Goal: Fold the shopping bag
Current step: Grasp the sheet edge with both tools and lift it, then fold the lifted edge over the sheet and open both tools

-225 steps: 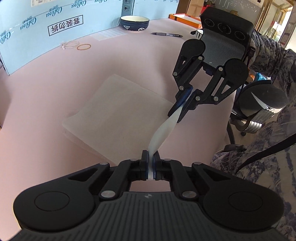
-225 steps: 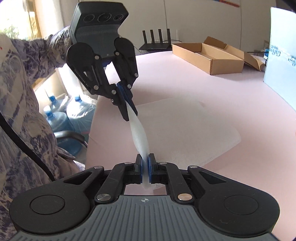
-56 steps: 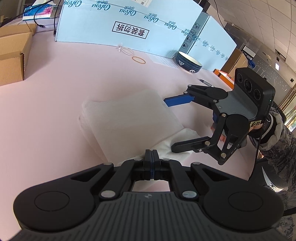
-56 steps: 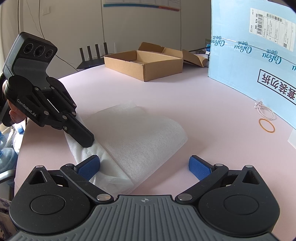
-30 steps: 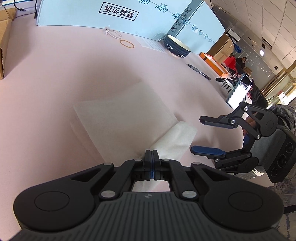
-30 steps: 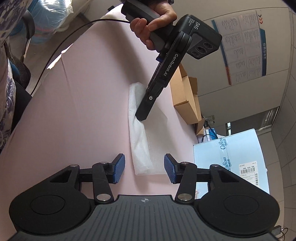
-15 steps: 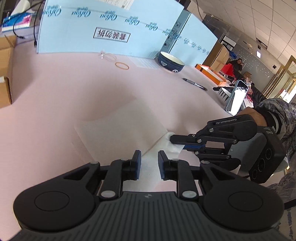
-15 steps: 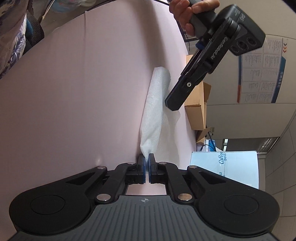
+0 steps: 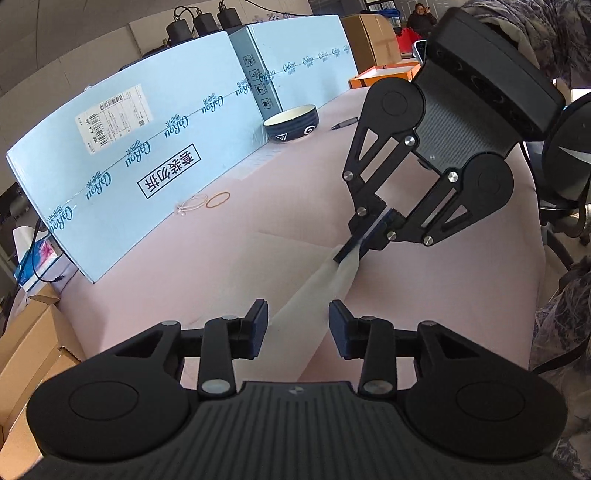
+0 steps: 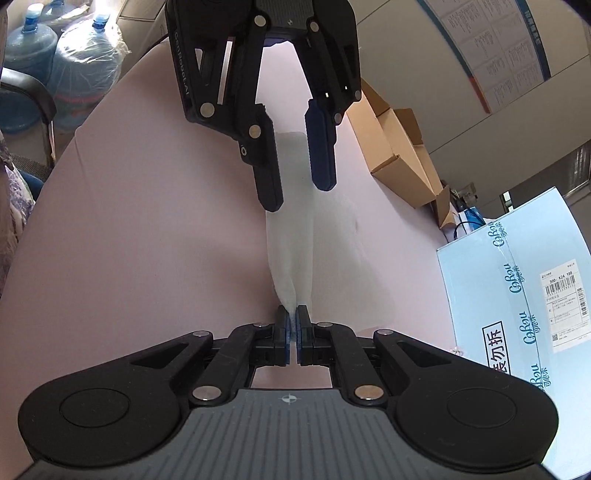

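A dark bowl [image 9: 291, 123] sits beside the blue box [image 9: 147, 162].

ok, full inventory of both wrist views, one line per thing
shopping bag: 1, white, on the table, one end lifted
table: 1, pink, under everything
bowl: 1, dark blue, cream inside, by the blue boxes
pen: 1, dark, right of the bowl
rubber band: 1, orange, near the long blue box
blue boxes: 2, light blue, standing along the table's far side
cardboard boxes: several, brown, open, table edge
water jugs: about 3, blue, on the floor
orange tray: 1, far end
right gripper: black, shut on the bag's end
left gripper: black, jaws opening, bag between them
sleeve: patterned, behind the right gripper
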Demonstrator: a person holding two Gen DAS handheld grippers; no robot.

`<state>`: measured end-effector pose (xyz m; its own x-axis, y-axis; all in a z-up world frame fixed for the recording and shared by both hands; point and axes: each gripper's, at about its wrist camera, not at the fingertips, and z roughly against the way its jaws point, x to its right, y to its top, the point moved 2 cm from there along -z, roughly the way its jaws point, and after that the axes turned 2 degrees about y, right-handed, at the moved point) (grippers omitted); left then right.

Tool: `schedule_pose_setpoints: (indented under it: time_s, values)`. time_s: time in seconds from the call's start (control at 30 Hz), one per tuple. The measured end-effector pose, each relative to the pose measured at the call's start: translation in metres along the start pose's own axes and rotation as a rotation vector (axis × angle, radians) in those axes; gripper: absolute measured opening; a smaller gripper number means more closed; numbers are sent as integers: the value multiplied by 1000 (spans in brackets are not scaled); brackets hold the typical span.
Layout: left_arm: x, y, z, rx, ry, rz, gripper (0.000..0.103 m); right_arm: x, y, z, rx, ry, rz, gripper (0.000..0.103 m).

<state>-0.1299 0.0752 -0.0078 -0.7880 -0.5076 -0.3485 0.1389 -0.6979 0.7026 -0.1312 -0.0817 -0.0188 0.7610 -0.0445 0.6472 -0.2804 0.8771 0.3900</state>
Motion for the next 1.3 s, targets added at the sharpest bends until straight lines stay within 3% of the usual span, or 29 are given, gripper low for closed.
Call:
schedule_pose_setpoints:
  time_s: [0.1, 0.17, 0.2, 0.3, 0.4, 0.63, 0.87, 1.07, 1.17, 1.3]
  values:
    - [-4, -5, -4, -44, 26, -21, 28, -2, -14, -5, 20, 19, -55, 5]
    - [-11, -9, -1, -52, 5, 15, 19, 0, -19, -6, 35, 36, -106, 5]
    - [-12, -11, -2, -67, 3, 29, 9, 3, -21, -7, 43, 50, -140, 5]
    - [-21, -12, -1, -102, -44, 141, 4, 13, -27, -6, 68, 97, -292, 5]
    - [-34, -10, 5, -117, -140, 288, 3, 25, -38, -6, 95, 173, -452, 4]
    - [-54, -24, 7, -173, -396, 475, 4, 39, -55, 2, 165, 416, -839, 4]
    - [-83, -56, -4, -209, -490, 705, 8, 64, -70, -31, 253, 590, -1147, 4]
    - [-114, -88, -26, -241, -691, 927, 9, 70, -75, -44, 280, 603, -1253, 5]
    - [-119, -94, -33, -251, -756, 957, 8, 72, -80, -40, 289, 548, -1251, 8]
    - [-121, -93, -35, -257, -770, 959, 7, 74, -83, -29, 314, 396, -1236, 9]
